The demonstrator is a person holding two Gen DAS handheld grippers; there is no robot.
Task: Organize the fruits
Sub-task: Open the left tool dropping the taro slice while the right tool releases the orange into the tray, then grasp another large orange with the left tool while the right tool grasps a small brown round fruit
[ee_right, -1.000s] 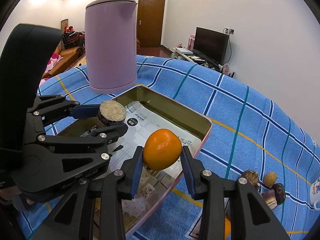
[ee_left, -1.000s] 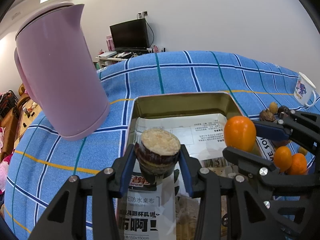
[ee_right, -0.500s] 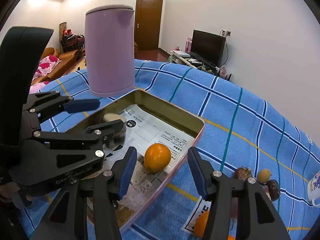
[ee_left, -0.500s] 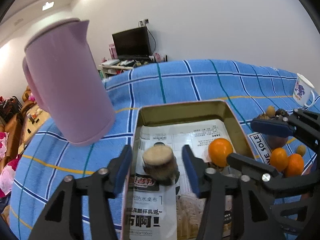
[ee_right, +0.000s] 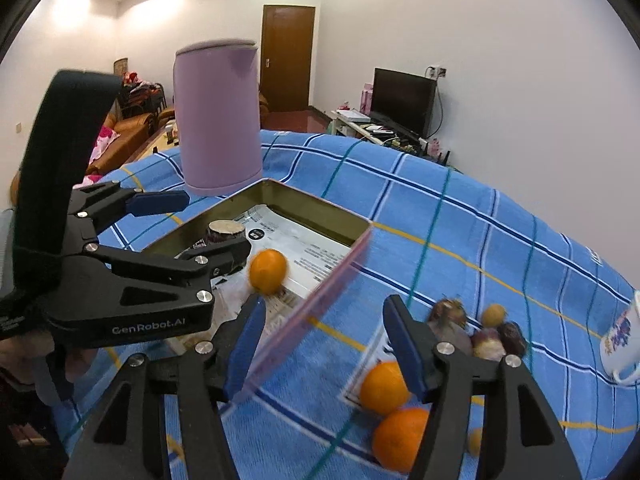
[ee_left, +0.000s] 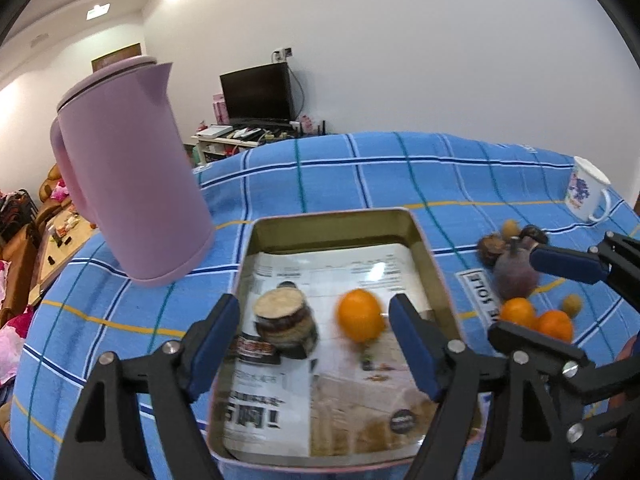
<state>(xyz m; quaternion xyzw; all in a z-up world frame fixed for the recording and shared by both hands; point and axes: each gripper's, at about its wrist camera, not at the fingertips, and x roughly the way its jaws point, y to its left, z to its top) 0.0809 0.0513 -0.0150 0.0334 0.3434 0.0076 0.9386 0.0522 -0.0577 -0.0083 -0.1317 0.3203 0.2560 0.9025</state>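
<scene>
1. A shallow rectangular metal tin [ee_left: 332, 220] with dull gold walls and a pinkish rim sits on the blue plaid cloth [ee_left: 400, 176] over the surface, lined with glossy printed paper.
2. Inside lie a smooth round orange [ee_left: 359, 314] and a squat, dark-skinned cut stub with a pale fibrous top [ee_left: 282, 316], just beside each other.
3. The left tongs [ee_left: 314, 336], black with blue pads, are opening above the tin and touch neither fruit.
4. The right tongs [ee_right: 324, 340] are opening too, framing the tin's rim and bare cloth, gripping nothing.
5. Two more oranges [ee_right: 394, 412] and rough brown-purple fruits [ee_right: 476, 328] rest on the cloth, near a white mug [ee_left: 586, 190].
6. A matte lilac kettle [ee_left: 132, 176] stands beside the tin.
</scene>
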